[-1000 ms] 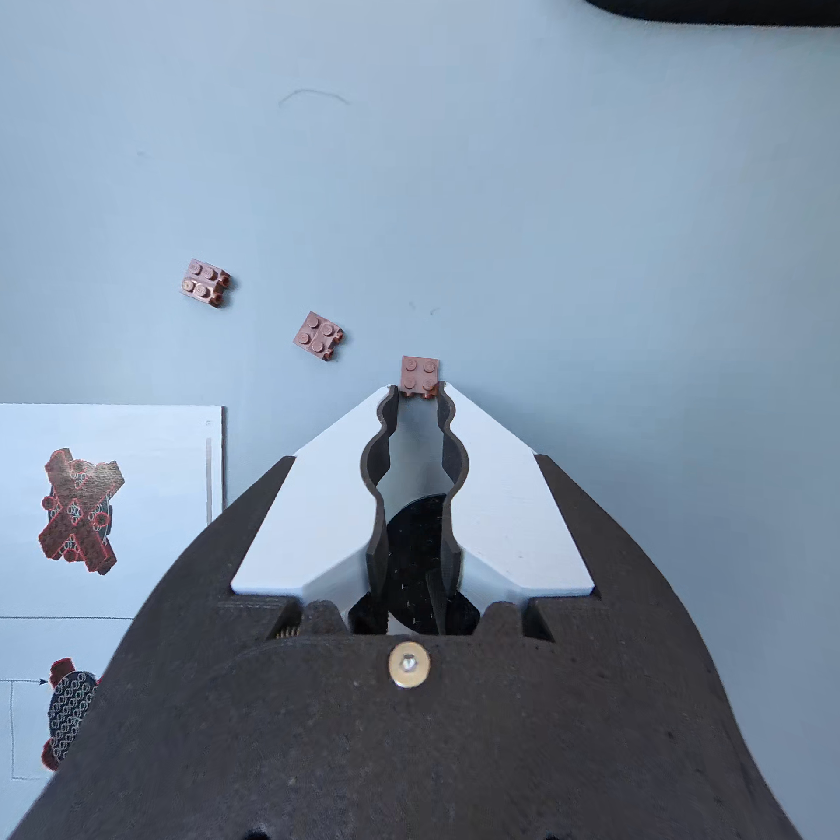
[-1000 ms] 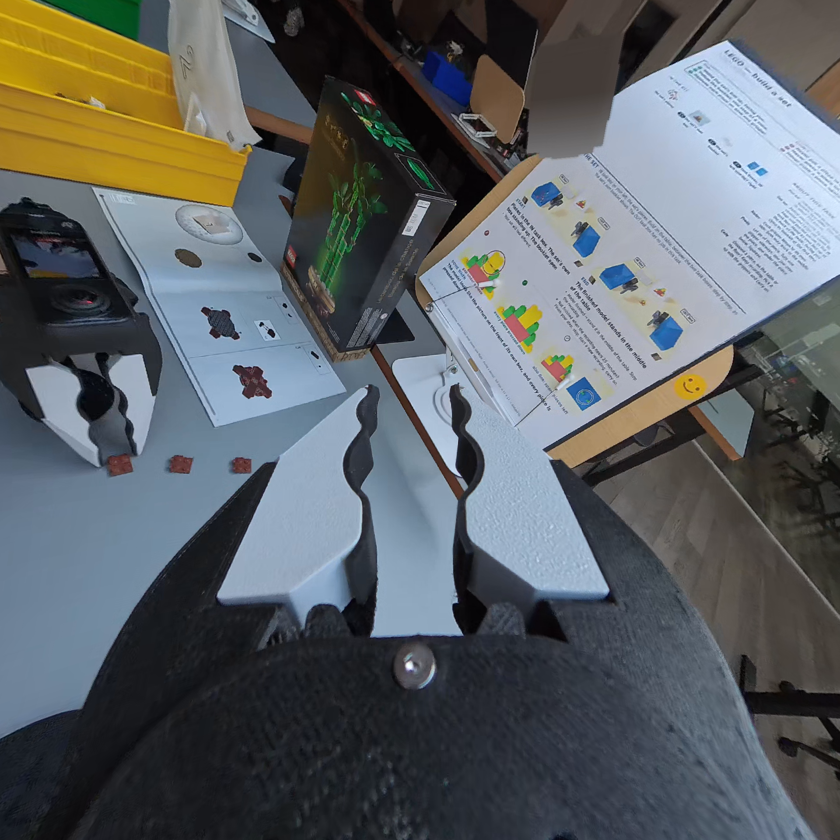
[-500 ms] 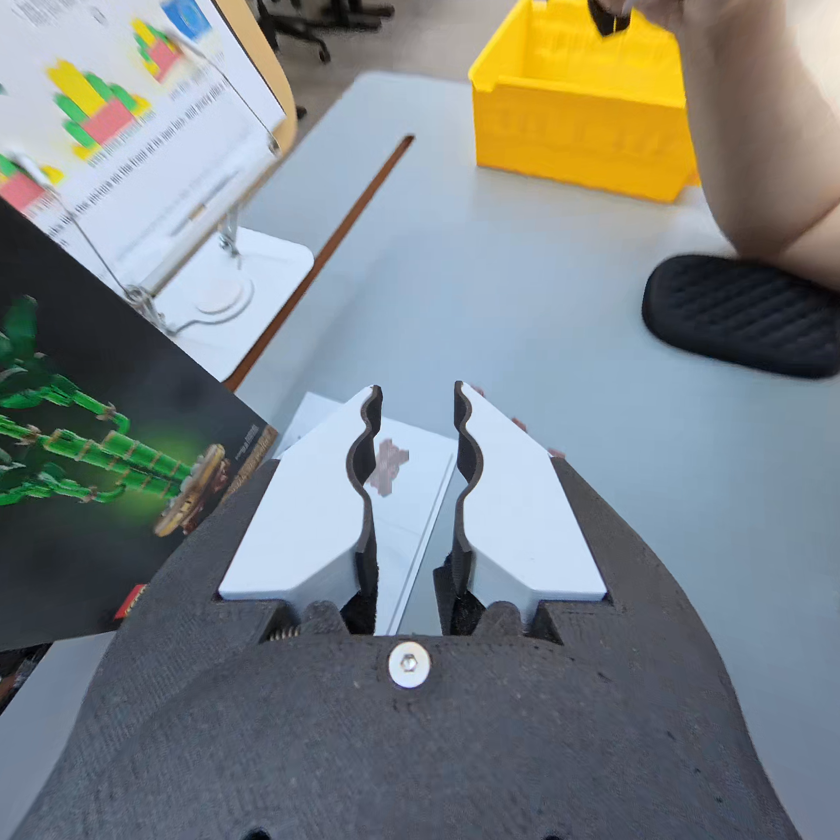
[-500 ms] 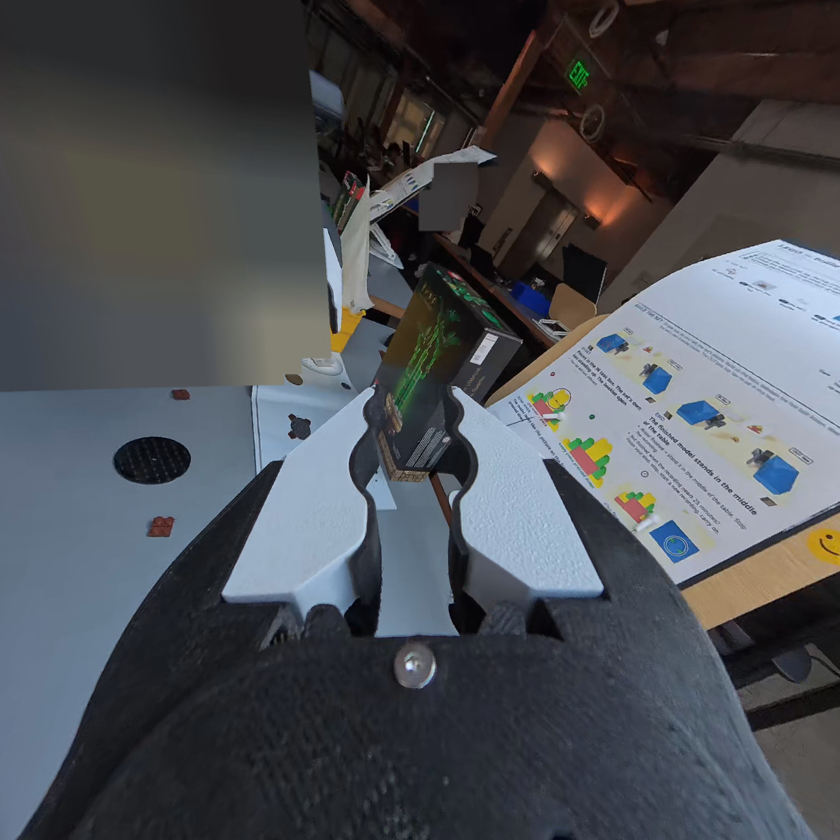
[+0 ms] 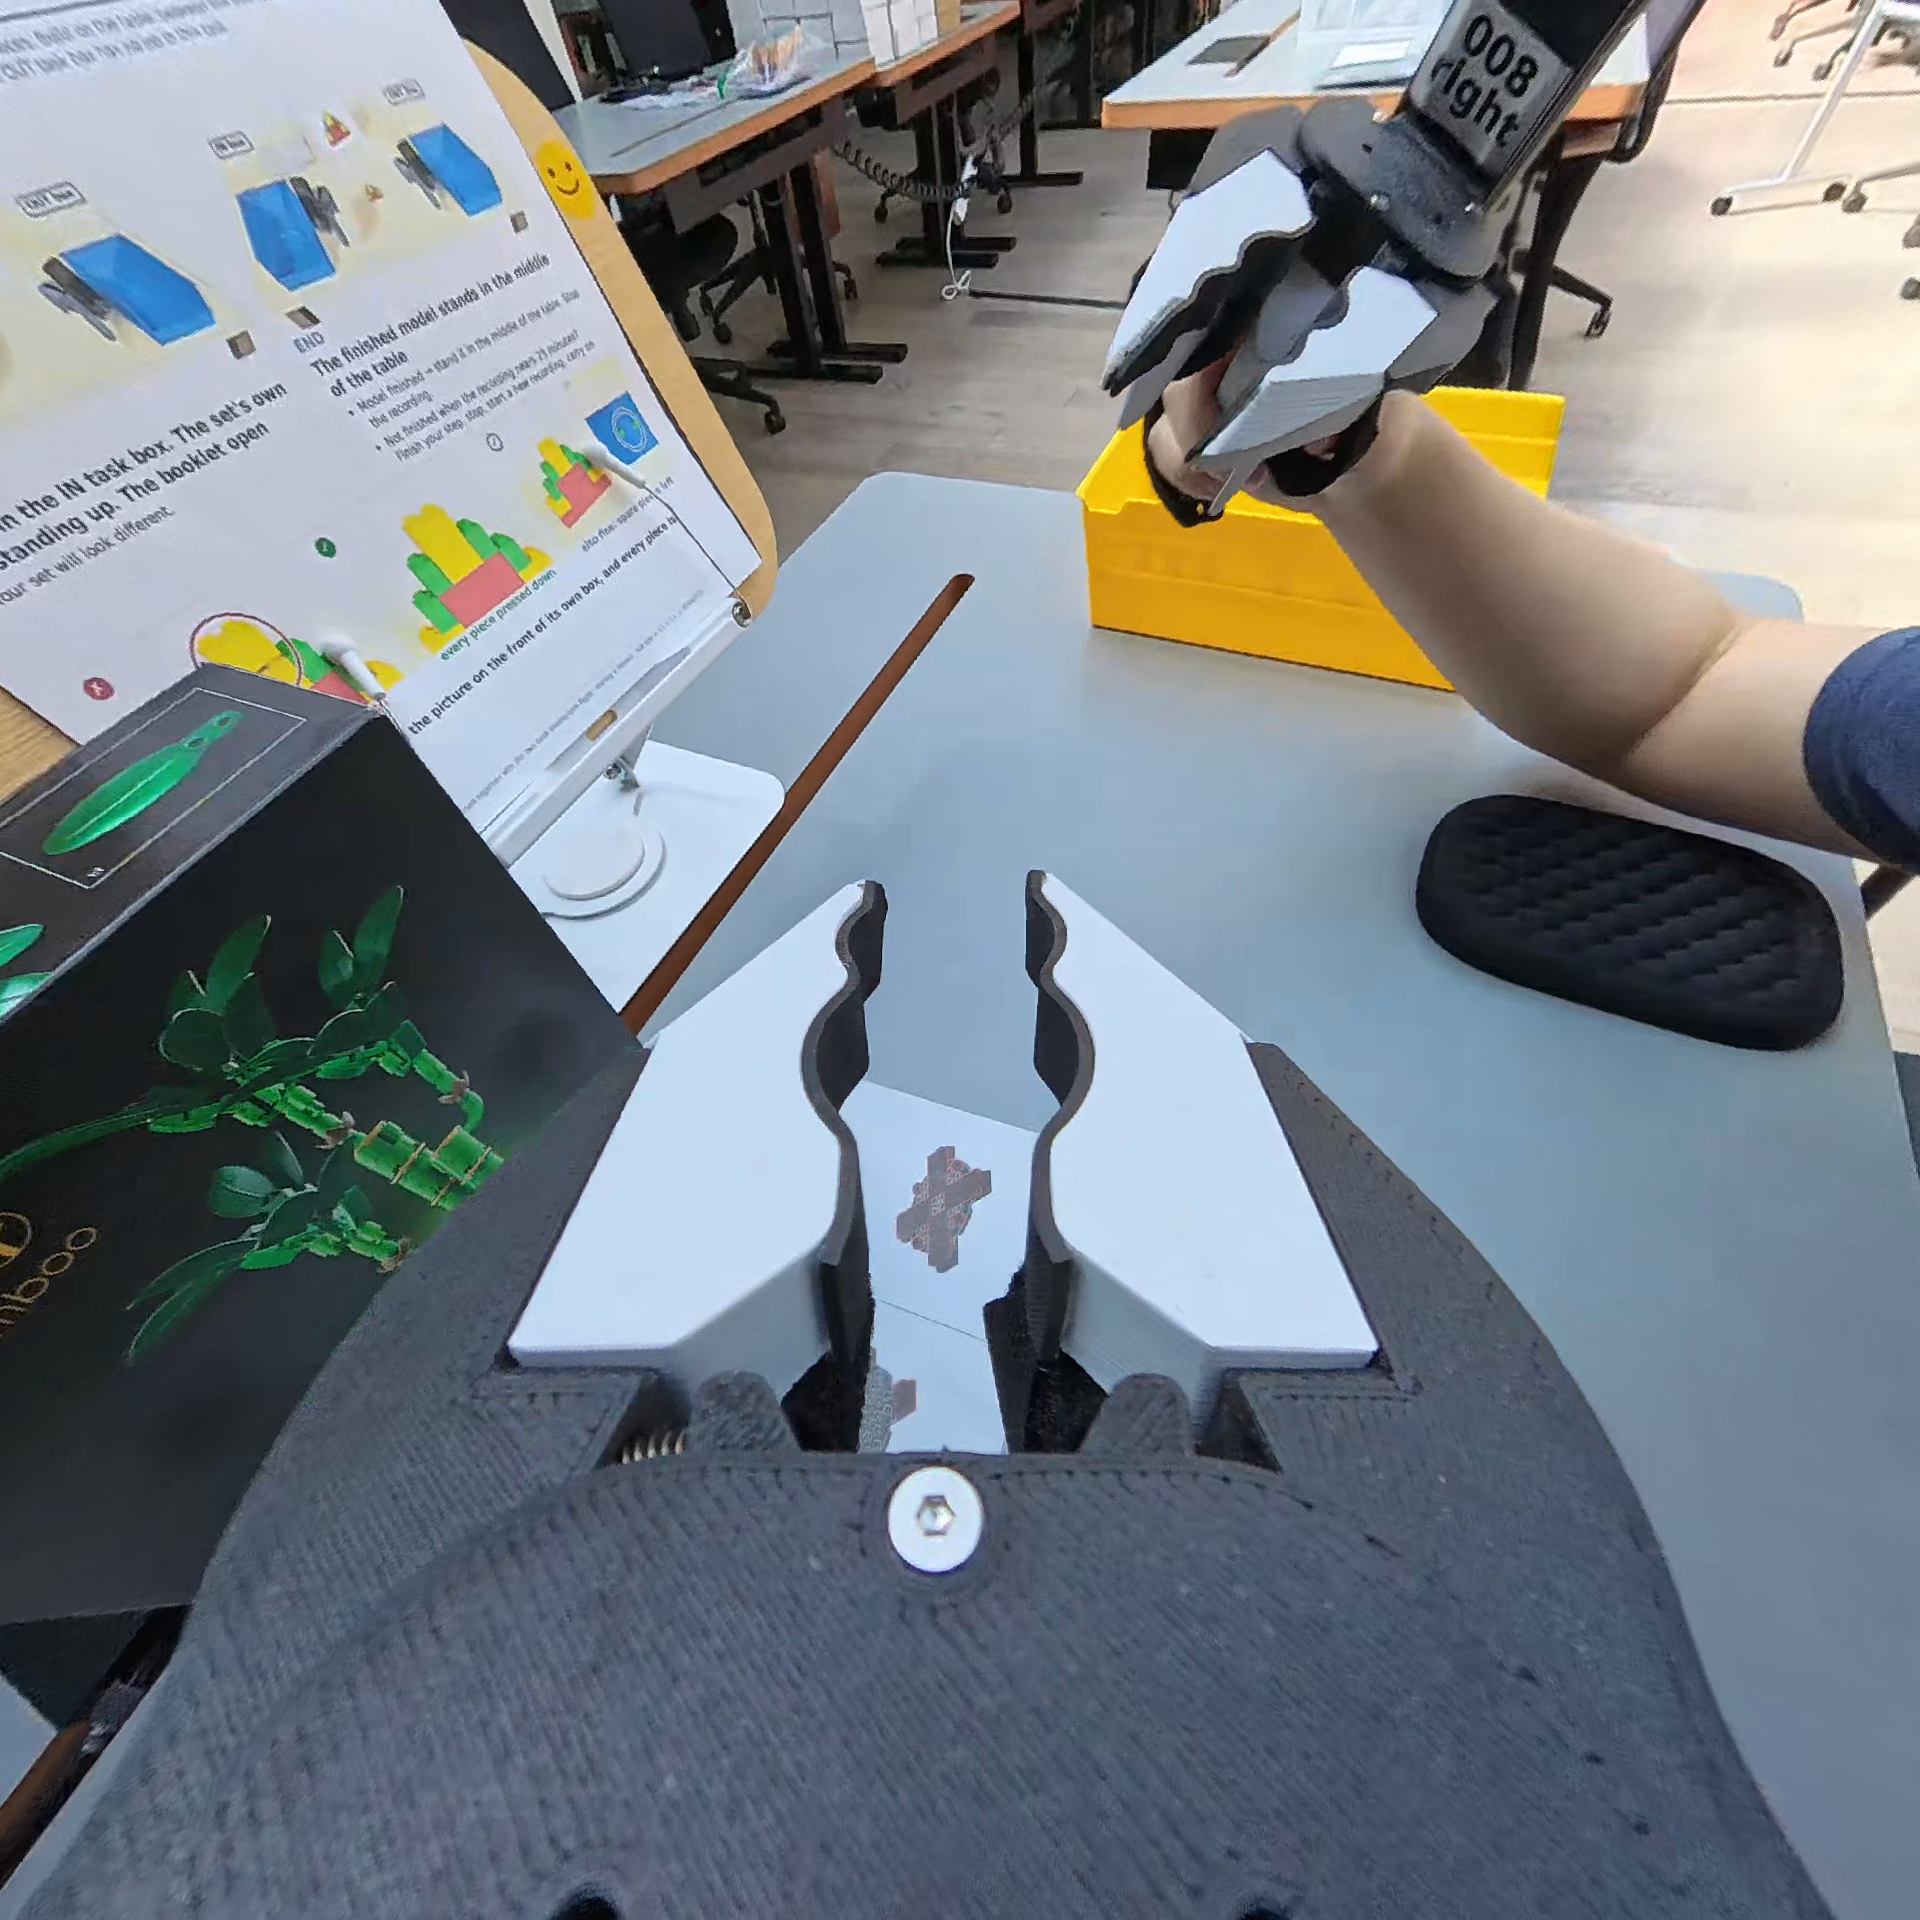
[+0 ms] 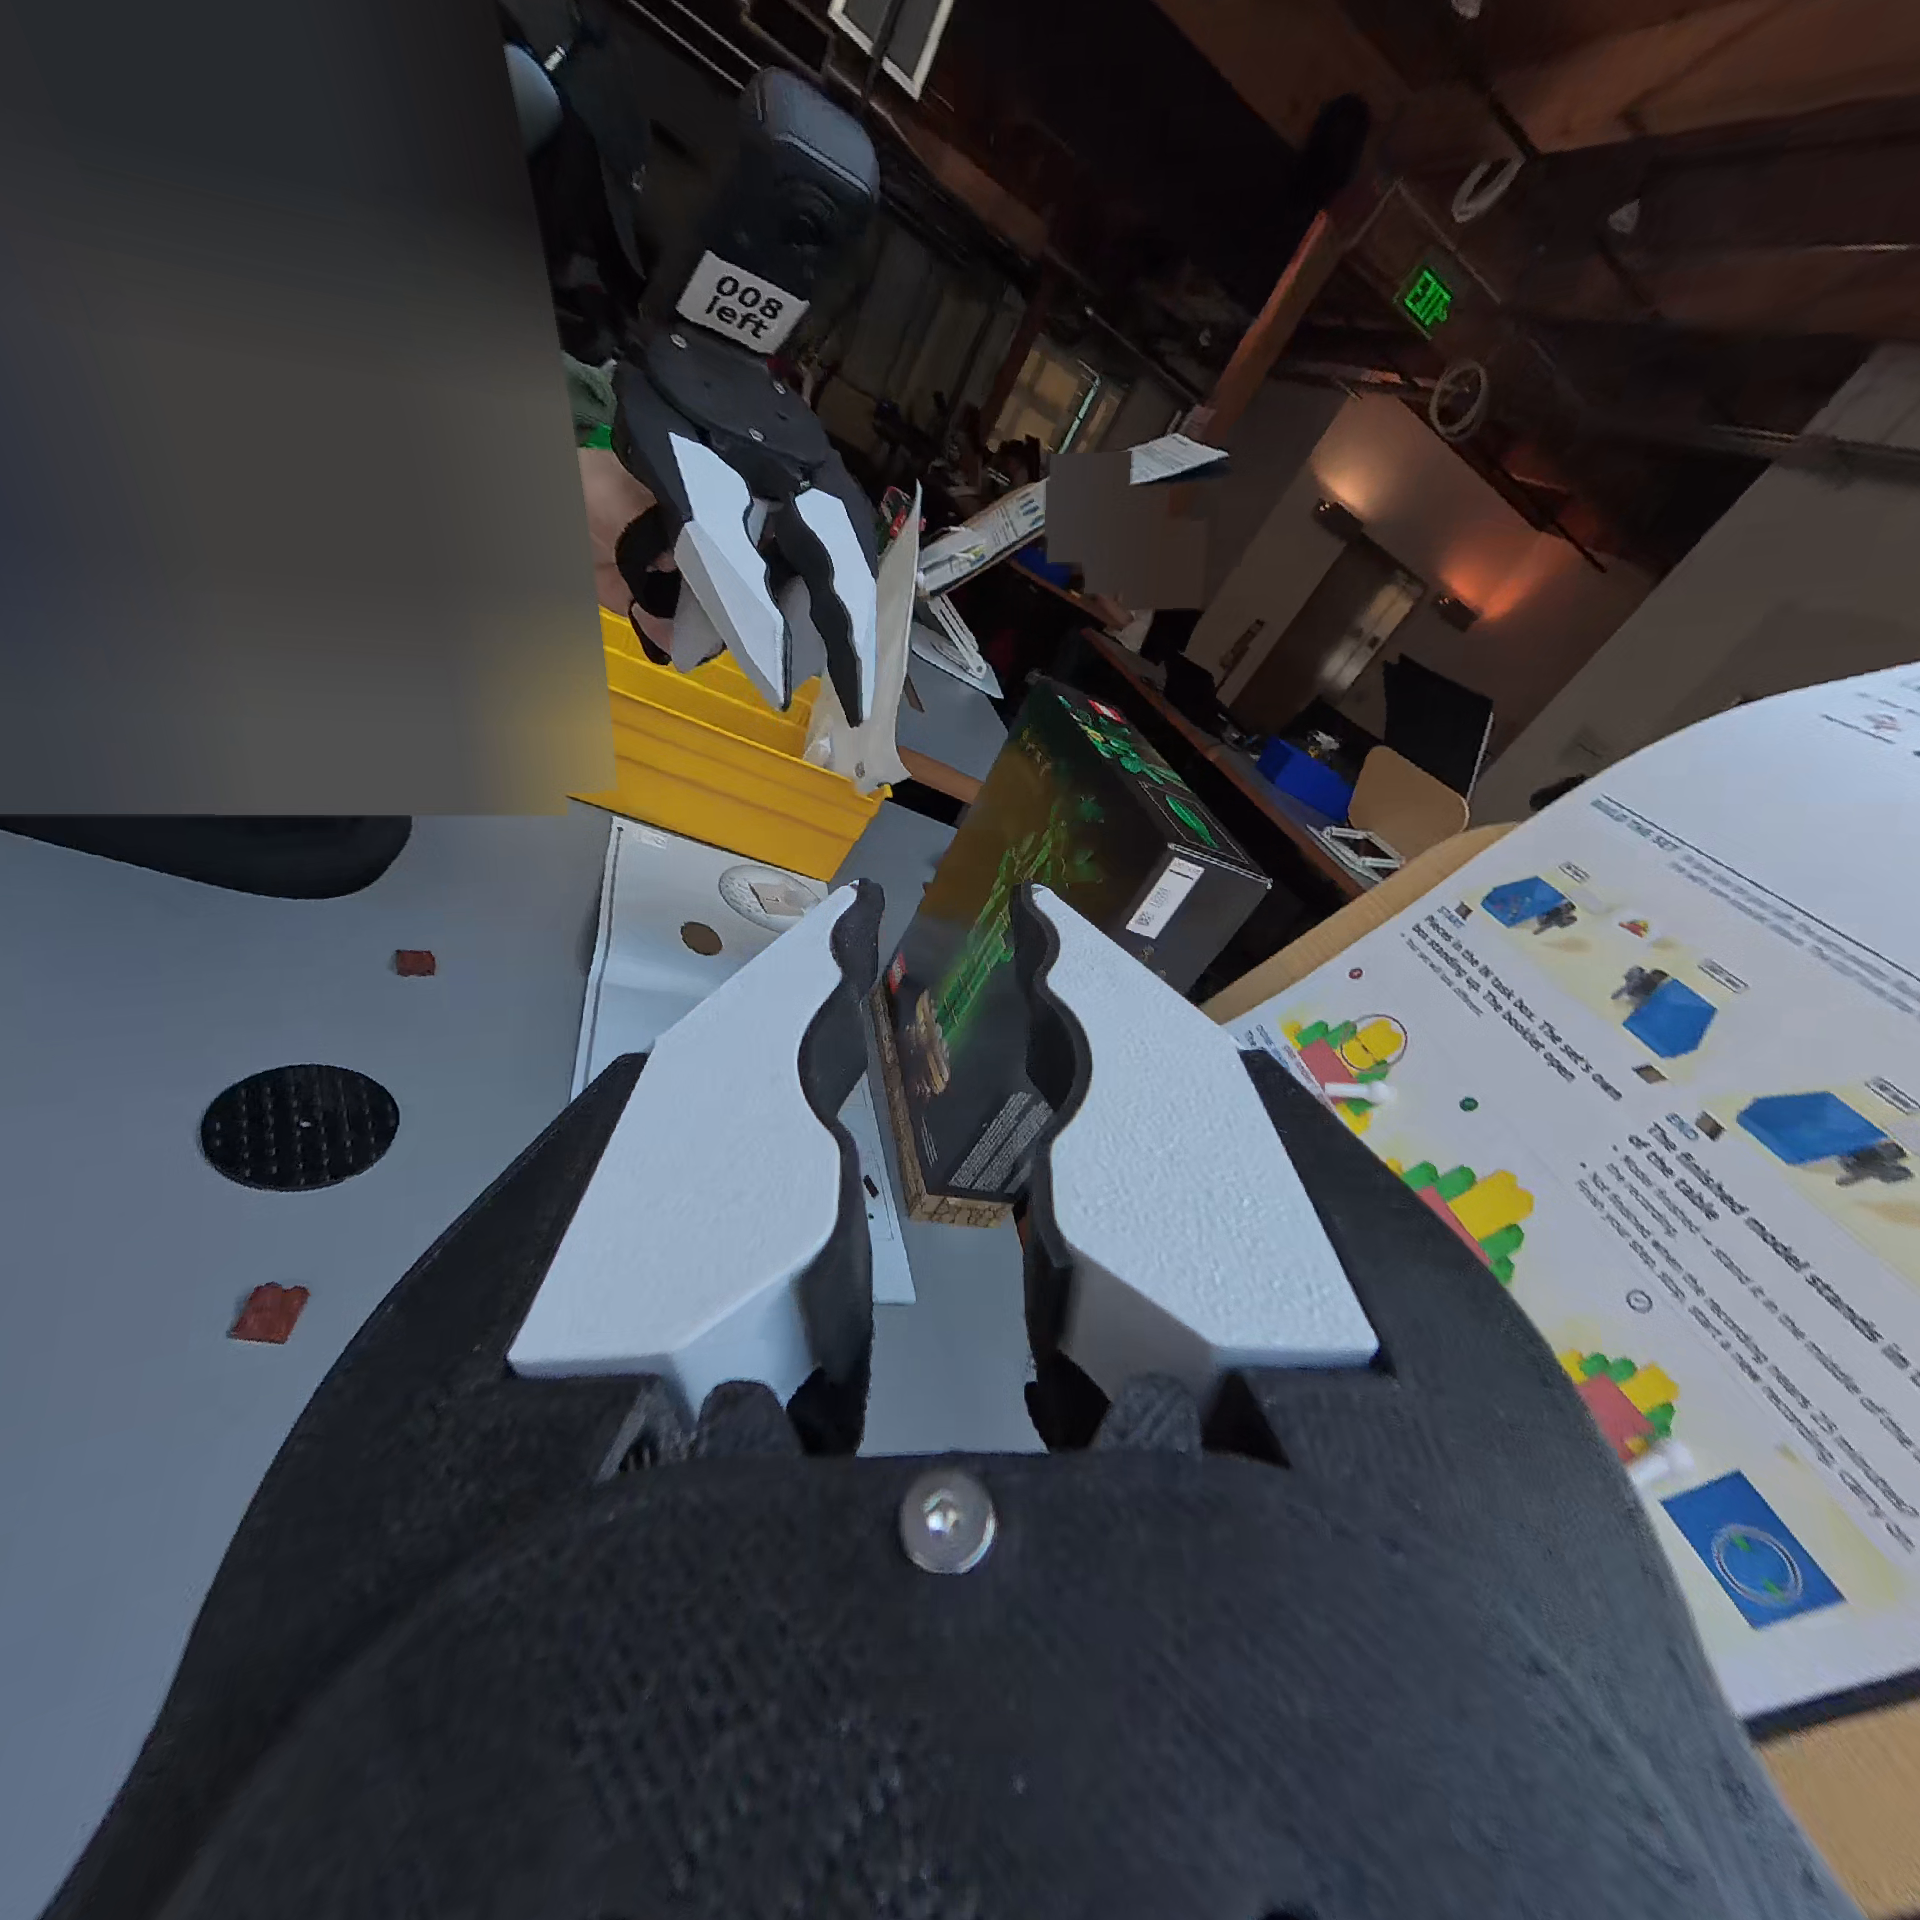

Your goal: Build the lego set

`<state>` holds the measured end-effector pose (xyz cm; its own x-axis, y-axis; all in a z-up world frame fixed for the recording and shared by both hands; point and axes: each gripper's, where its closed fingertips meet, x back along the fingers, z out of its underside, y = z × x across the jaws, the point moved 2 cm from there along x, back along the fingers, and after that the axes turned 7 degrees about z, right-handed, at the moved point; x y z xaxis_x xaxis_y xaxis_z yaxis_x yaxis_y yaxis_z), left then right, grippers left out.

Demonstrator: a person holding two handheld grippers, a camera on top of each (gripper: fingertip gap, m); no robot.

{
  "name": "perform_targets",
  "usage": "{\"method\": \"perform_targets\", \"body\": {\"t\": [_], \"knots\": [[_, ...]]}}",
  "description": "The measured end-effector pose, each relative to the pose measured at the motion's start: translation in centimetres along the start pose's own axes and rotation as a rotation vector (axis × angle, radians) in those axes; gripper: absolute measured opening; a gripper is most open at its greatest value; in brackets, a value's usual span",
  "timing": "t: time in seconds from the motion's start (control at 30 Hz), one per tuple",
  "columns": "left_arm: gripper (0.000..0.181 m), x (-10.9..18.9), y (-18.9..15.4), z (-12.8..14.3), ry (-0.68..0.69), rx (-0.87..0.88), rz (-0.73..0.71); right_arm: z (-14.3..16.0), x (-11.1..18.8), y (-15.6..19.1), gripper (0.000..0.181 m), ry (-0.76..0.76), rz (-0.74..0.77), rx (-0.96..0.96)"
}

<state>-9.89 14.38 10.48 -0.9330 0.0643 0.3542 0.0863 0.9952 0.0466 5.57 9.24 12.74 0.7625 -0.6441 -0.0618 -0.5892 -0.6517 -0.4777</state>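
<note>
Right wrist view: both grippers' jaws parted, empty — left gripper (image 6: 821,665) raised; booklet (image 6: 665,935) half hidden behind right gripper (image 6: 945,904).

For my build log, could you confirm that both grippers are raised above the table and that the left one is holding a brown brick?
Not quite: the left gripper is open and empty, as the left wrist view shows. Both are indeed raised, and the brown bricks lie on the table in the right wrist view.
</note>
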Motion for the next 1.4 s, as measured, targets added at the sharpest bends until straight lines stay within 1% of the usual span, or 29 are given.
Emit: {"method": "perform_targets", "body": {"t": [0.07,0.13,0.17,0.2,0.23,0.27,0.3,0.33,0.37,0.47,0.57,0.6,0.67,0.73,0.77,0.8,0.87,0.93,0.97,1.0,1.03,1.13,1.17,1.2,1.27,1.33,1.4], "knots": [[0.025,0.6,-0.3,0.5,-0.038,0.023,0.022,0.3,-1.4,0.1,0.025,-0.049,-0.068,-0.029],[0.021,1.2,-0.1,1.1,-0.058,0.032,0.013,0.8,-2.3,0.3,0.026,-0.083,-0.118,-0.028],[0.021,1.4,0.3,1.4,-0.044,0.036,-0.002,0.9,-2.6,0.0,0.026,-0.098,-0.109,-0.006],[0.024,1.8,0.7,1.6,-0.031,0.042,-0.023,0.7,-2.7,-0.6,0.025,-0.142,-0.068,-0.004],[0.025,2.2,1.1,1.5,-0.034,0.050,-0.044,0.3,-2.7,-1.0,0.023,-0.214,-0.049,-0.048],[0.026,2.7,1.4,1.3,-0.051,0.062,-0.055,0.5,-2.7,-0.7,0.023,-0.219,-0.092,-0.118],[0.027,3.1,1.4,1.1,-0.073,0.070,-0.050,1.2,-2.7,-0.4,0.024,-0.167,-0.129,-0.172],[0.027,3.4,1.3,0.8,-0.094,0.073,-0.041,1.7,-2.7,-0.4,0.024,-0.129,-0.119,-0.190],[0.027,3.7,1.5,0.7,-0.108,0.071,-0.042,1.7,-2.4,-0.6,0.024,-0.129,-0.087,-0.181],[0.029,4.1,2.3,0.8,-0.101,0.077,-0.078,0.7,-1.3,-1.4,0.024,-0.141,0.001,-0.120],[0.029,4.2,2.2,0.3,-0.119,0.085,-0.078,-1.4,-0.3,-1.7,0.025,-0.168,-0.007,-0.137],[0.029,4.2,2.1,0.3,-0.116,0.088,-0.082,-1.6,-0.1,-1.6,0.025,-0.174,-0.003,-0.116],[0.030,4.5,2.0,0.3,-0.095,0.092,-0.112,-0.4,0.0,-1.0,0.025,-0.130,0.011,-0.046],[0.030,5.2,1.6,0.2,-0.081,0.089,-0.137,2.3,-0.5,0.1,0.025,-0.061,0.008,-0.010],[0.030,5.6,1.3,0.2,-0.081,0.081,-0.144,3.3,-0.9,1.1,0.024,-0.048,-0.017,-0.011],[0.031,6.0,1.2,0.2,-0.081,0.072,-0.156,3.4,-1.5,1.7,0.024,-0.071,-0.032,-0.009],[0.031,6.9,1.5,0.3,-0.100,0.057,-0.200,2.0,-2.6,1.8,0.025,-0.055,-0.043,-0.012],[0.030,7.6,2.0,0.0,-0.140,0.065,-0.225,-1.1,-2.5,1.9,0.026,-0.138,-0.048,-0.019],[0.031,7.8,2.1,0.0,-0.144,0.085,-0.215,-2.2,-2.4,1.9,0.026,-0.185,-0.037,-0.014],[0.032,8.1,2.0,0.1,-0.141,0.104,-0.204,-2.6,-2.3,1.8,0.025,-0.201,-0.019,-0.014],[0.034,8.6,1.8,0.2,-0.140,0.115,-0.202,-2.3,-2.4,1.7,0.025,-0.178,-0.011,-0.015],[0.033,10.4,1.4,1.0,-0.167,0.101,-0.227,0.8,-3.3,1.6,0.025,0.024,0.020,0.001],[0.032,11.1,1.6,1.1,-0.182,0.097,-0.246,1.0,-3.5,1.4,0.026,0.071,0.048,-0.001],[0.032,11.7,1.9,1.1,-0.194,0.098,-0.266,0.6,-3.7,1.4,0.026,0.095,0.083,0.006],[0.034,13.0,3.0,1.4,-0.196,0.113,-0.330,-2.2,-4.0,1.4,0.027,0.055,0.165,0.010],[0.037,14.2,3.9,2.0,-0.175,0.116,-0.399,-5.6,-4.2,2.0,0.029,0.007,0.208,0.013],[0.037,15.6,4.3,2.4,-0.170,0.116,-0.472,-8.2,-3.7,2.4,0.029,-0.034,0.290,0.036]]}}
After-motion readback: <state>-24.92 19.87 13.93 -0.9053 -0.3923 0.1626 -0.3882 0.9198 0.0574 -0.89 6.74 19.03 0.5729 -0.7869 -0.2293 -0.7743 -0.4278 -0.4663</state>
